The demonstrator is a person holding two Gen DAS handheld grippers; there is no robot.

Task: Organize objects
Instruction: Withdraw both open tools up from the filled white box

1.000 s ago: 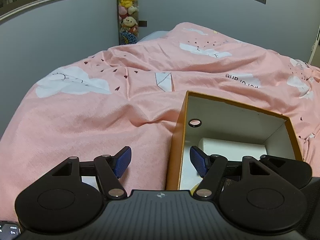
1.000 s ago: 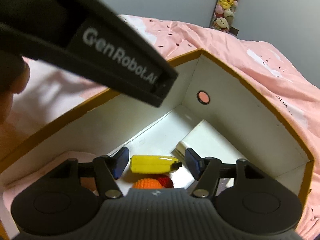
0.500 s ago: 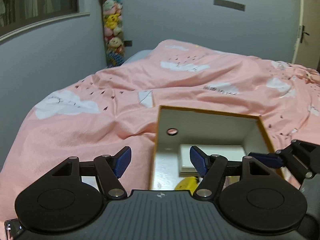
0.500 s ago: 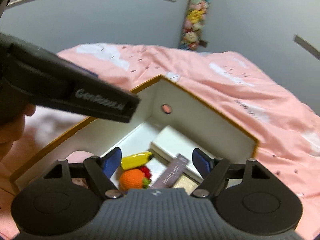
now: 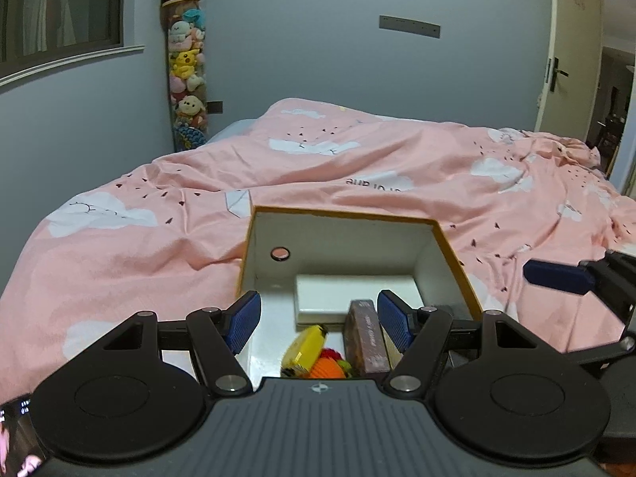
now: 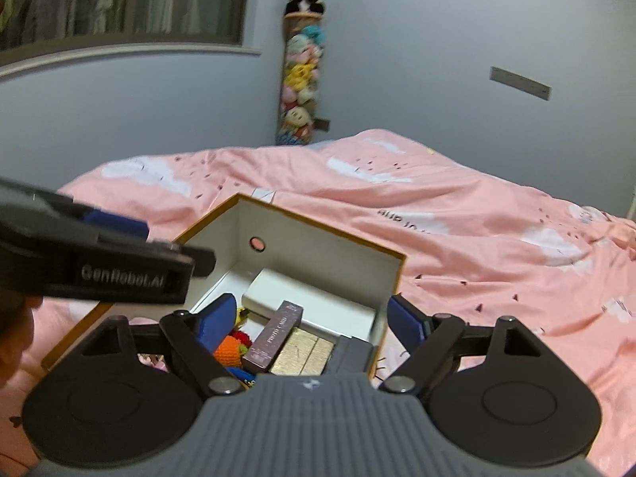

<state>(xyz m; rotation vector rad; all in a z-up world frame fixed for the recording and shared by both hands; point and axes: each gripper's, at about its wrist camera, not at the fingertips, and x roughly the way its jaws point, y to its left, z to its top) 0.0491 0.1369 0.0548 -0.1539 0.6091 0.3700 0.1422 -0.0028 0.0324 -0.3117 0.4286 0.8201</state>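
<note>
An open orange-edged box (image 5: pixel 346 214) (image 6: pixel 318 224) with white inner walls sits on the pink bed. Inside lie a white flat box (image 5: pixel 349 294) (image 6: pixel 310 302), a purple card box (image 5: pixel 363 336) (image 6: pixel 274 336), a yellow toy (image 5: pixel 306 346), an orange knitted fruit (image 5: pixel 326 367) (image 6: pixel 228 349) and a gold pack (image 6: pixel 304 351). My left gripper (image 5: pixel 318 318) hangs open above the box's near side, holding nothing. My right gripper (image 6: pixel 310 322) is above the box too, its jaws still opening, with nothing between the pads. One blue right fingertip (image 5: pixel 554 276) shows in the left wrist view.
The pink quilt (image 5: pixel 397 167) (image 6: pixel 477 218) with white clouds covers the bed all around the box. A column of plush toys (image 5: pixel 185 71) (image 6: pixel 300 75) hangs in the room's corner. A door (image 5: pixel 572 47) stands at the right. A hand (image 6: pixel 16 334) holds the left gripper.
Both grippers have drawn back and risen from the box, so more of the room shows. The right jaws have spread wider, leaving the yellow toy lying in the box.
</note>
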